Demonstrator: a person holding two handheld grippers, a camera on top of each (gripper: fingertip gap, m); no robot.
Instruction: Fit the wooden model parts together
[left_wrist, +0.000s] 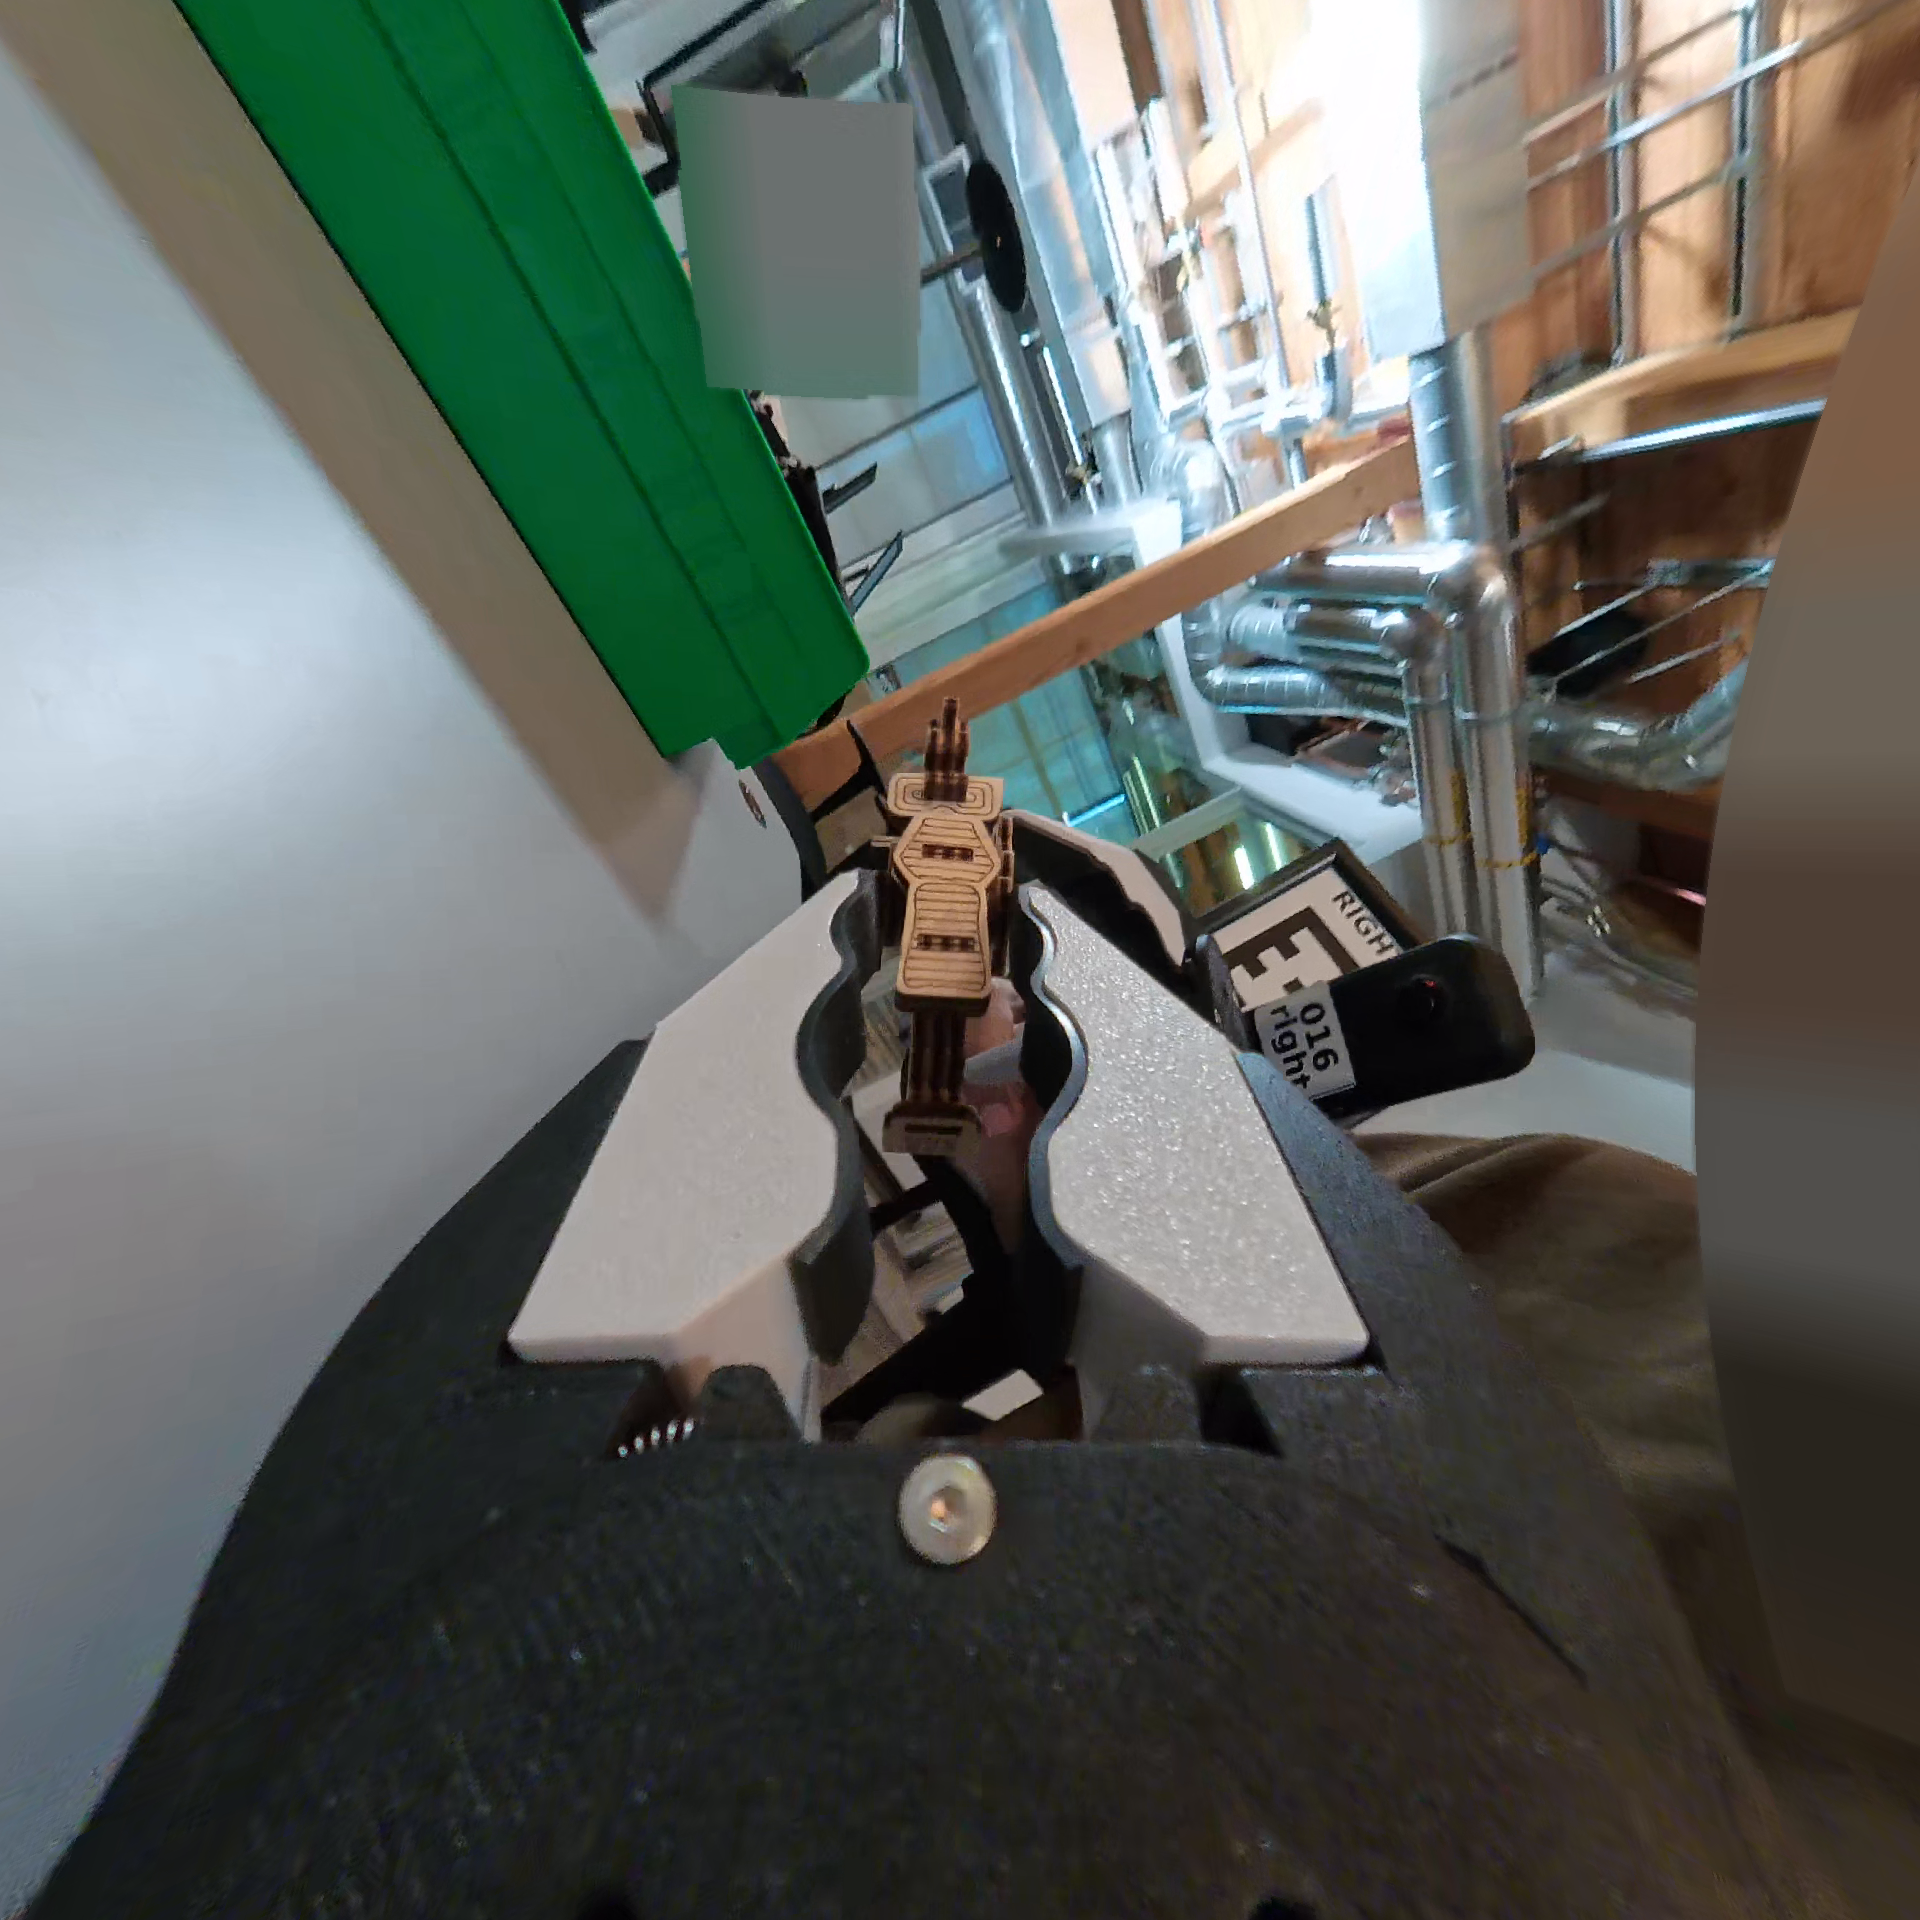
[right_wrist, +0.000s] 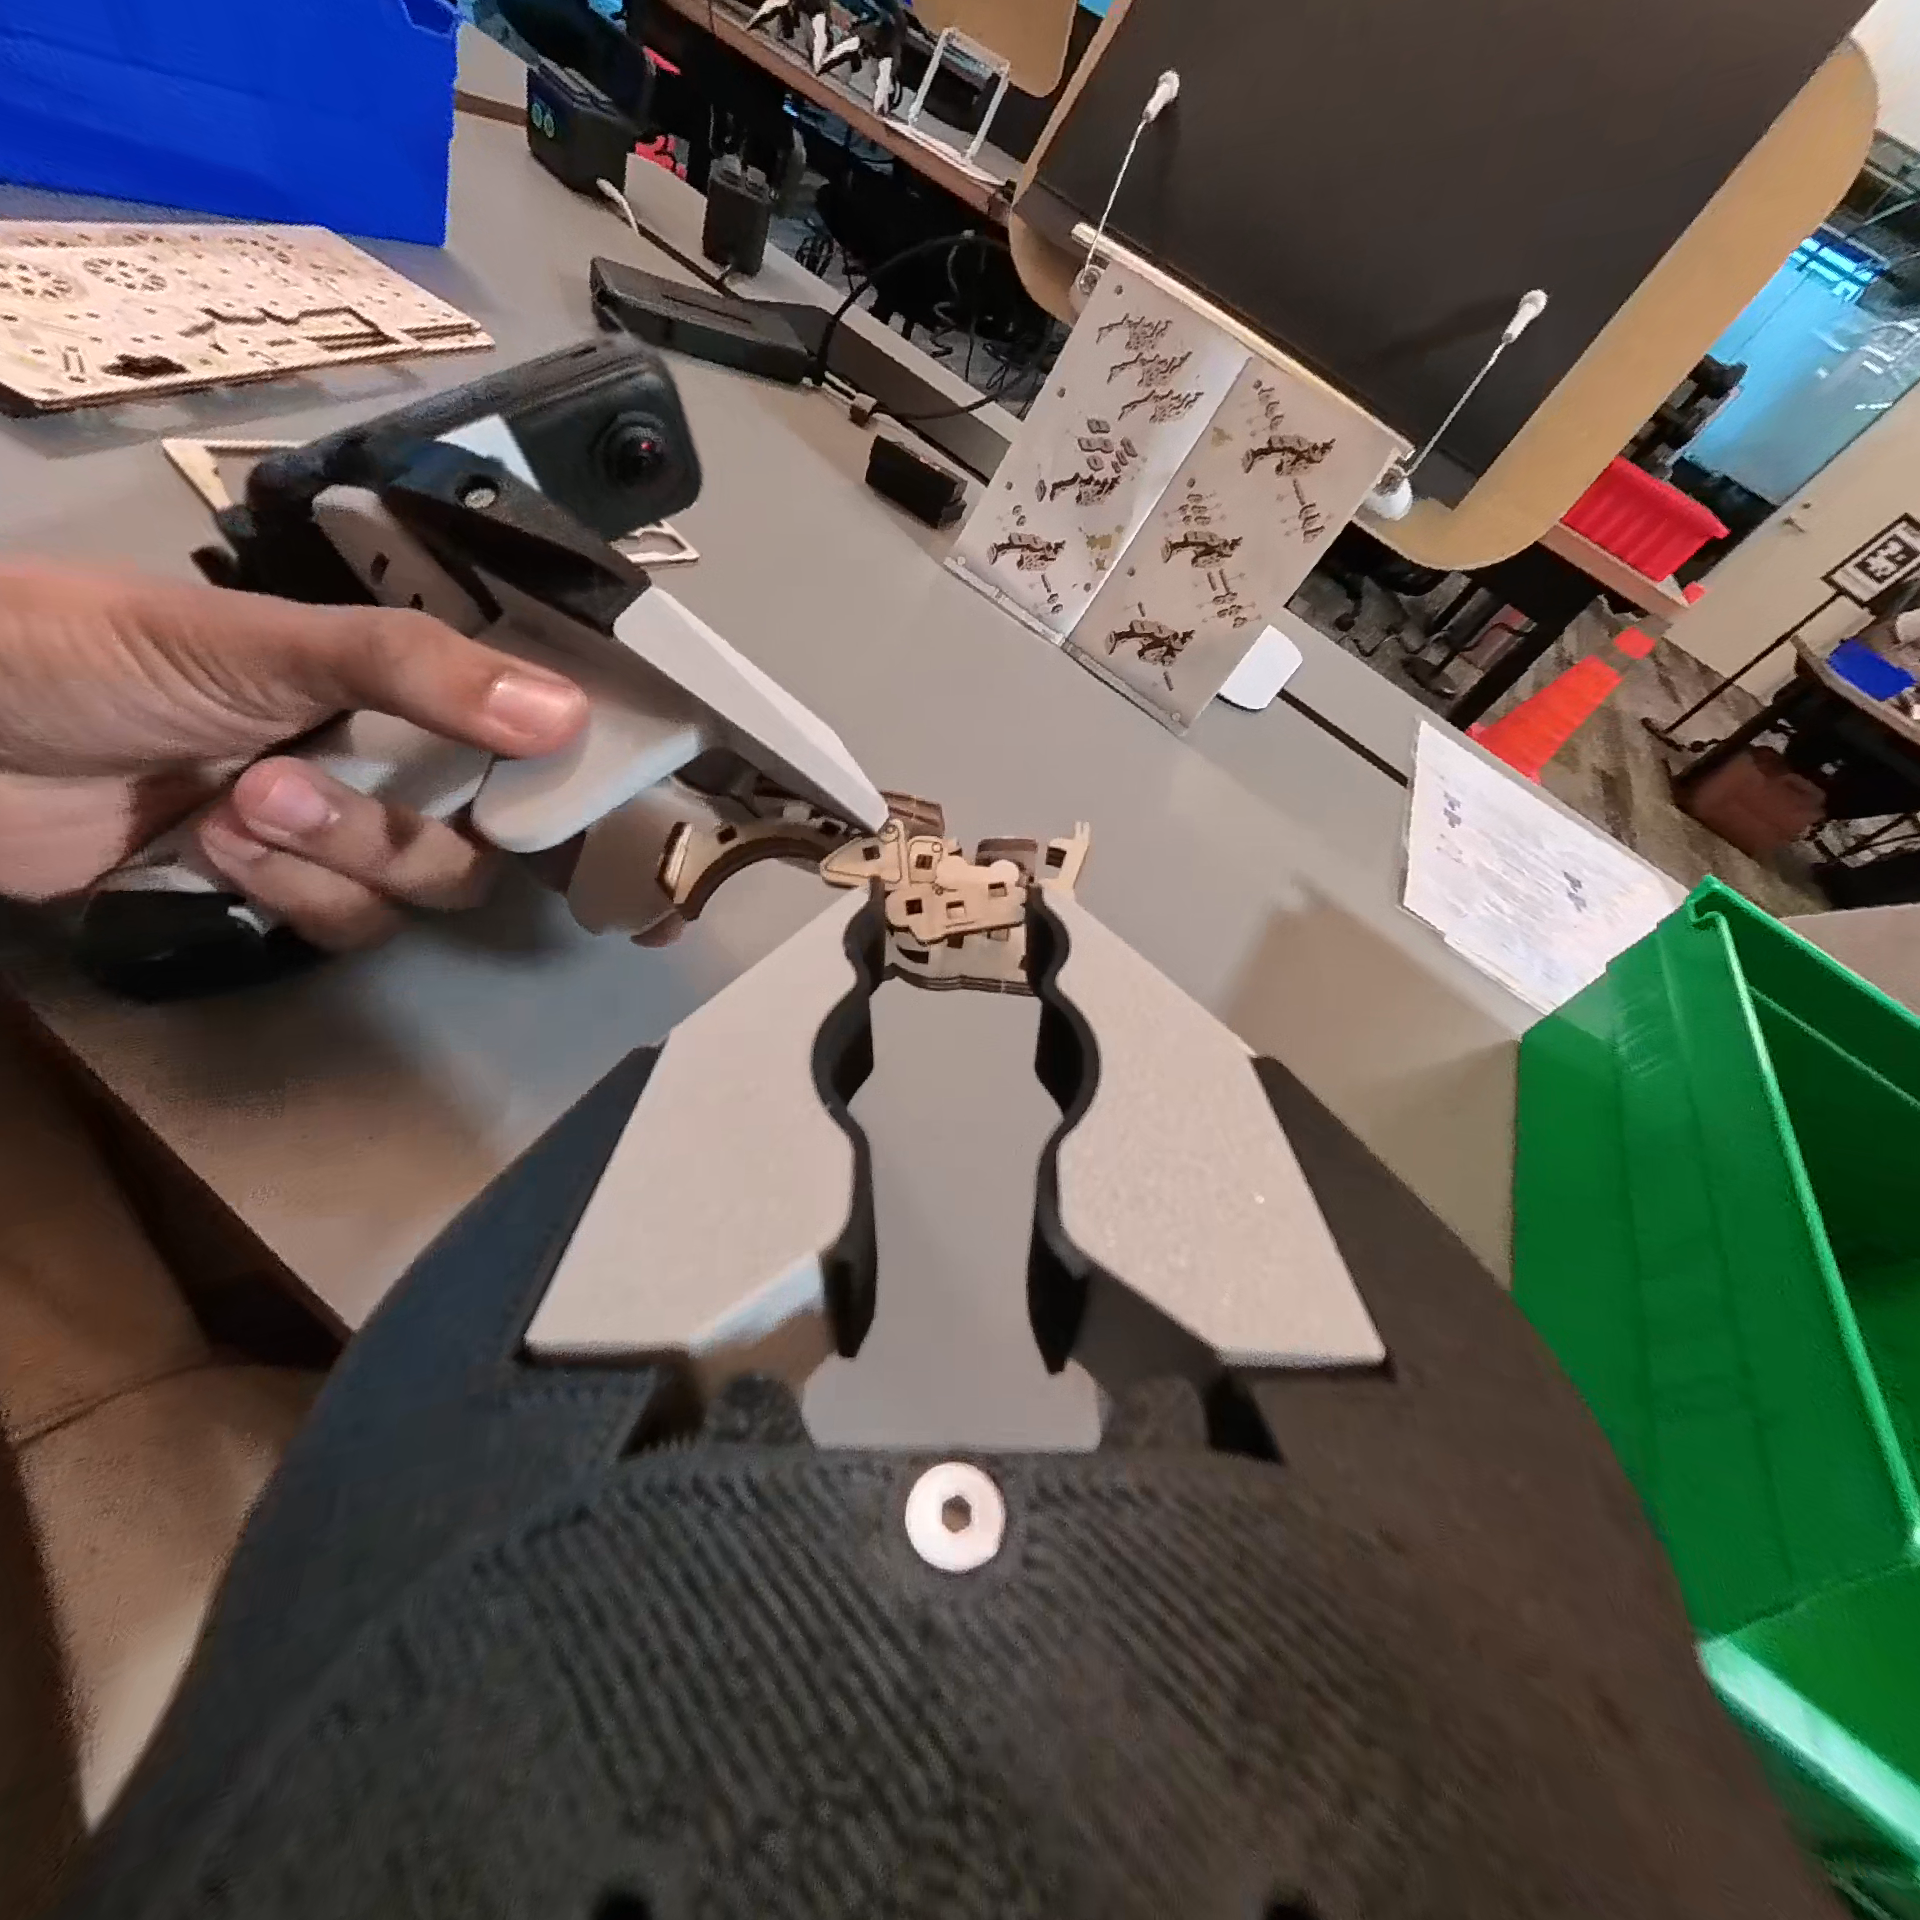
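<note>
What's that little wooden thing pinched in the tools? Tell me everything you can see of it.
The wooden model is a small assembly of thin, pale, laser-cut plywood pieces with dark burnt edges, engraved lines and square slots. It is held in the air above the grey table, not resting on it. The right gripper clamps its main body at the fingertips. The left gripper meets it from the left at a curved arched part. In the left wrist view it looks narrow and stacked, with prongs at its far end.

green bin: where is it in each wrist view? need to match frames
Left wrist view: green bin runs as a tilted band from the top left towards the centre.
Right wrist view: green bin at the right edge, open side visible.
Shared landmark: the wooden model at the fingertips in both views.
</note>
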